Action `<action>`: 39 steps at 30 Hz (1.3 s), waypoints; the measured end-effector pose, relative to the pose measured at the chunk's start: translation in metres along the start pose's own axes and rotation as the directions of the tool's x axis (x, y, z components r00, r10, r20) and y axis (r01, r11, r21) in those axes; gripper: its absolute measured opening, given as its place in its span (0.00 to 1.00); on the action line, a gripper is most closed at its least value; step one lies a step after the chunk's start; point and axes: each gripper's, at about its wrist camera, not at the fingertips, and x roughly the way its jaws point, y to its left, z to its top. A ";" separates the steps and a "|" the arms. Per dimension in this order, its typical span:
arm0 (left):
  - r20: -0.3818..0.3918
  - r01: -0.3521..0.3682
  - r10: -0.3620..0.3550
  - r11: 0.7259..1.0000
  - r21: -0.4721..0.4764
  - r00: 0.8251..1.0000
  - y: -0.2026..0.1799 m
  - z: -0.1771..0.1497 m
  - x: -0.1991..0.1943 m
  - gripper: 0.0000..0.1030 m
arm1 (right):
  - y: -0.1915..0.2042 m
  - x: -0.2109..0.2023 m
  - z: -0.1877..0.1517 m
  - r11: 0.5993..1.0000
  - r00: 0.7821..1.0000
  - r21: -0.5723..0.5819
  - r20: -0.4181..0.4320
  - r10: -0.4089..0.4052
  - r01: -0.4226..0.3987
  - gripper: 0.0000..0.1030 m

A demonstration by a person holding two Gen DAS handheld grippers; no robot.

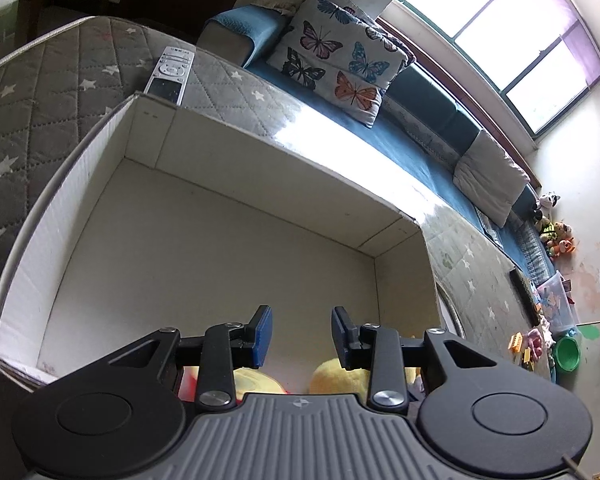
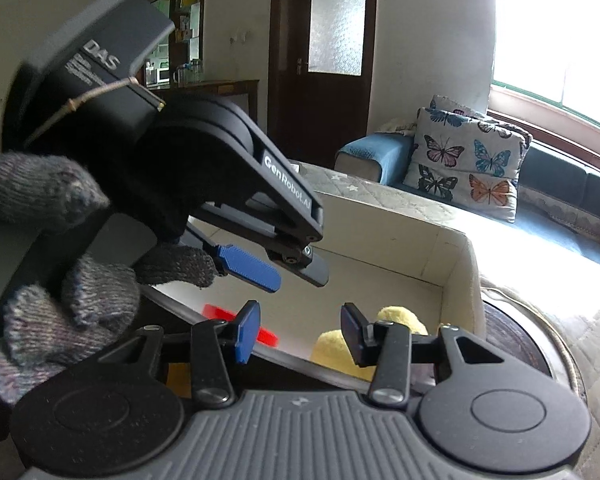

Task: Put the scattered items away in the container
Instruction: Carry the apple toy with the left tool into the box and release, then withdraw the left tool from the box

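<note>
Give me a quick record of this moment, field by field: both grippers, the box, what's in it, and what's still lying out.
left gripper: open, empty, over the box
right gripper: open, empty, at the box's near edge
container: white cardboard box on a star-patterned quilted mat
in the box: yellow plush toy, red item, both partly hidden
still outside: remote control on the mat beyond the box's far corner
left hand: grey knit glove holding the left gripper

The box [image 1: 100, 208] gapes open above; a yellow plush [image 2: 396, 320], perhaps two, fills its near end.
</note>
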 end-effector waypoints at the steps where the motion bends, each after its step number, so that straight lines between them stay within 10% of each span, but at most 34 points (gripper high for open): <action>1: -0.001 0.000 0.000 1.000 0.000 1.000 0.000 -0.001 0.000 0.34 | 0.001 -0.005 -0.001 1.000 1.000 -0.001 0.006 -0.004 0.004 0.44; 39: 0.086 -0.004 -0.006 0.994 0.111 0.996 -0.018 -0.080 -0.077 0.35 | 0.010 -0.088 -0.071 0.998 1.000 0.050 -0.014 -0.024 0.024 0.81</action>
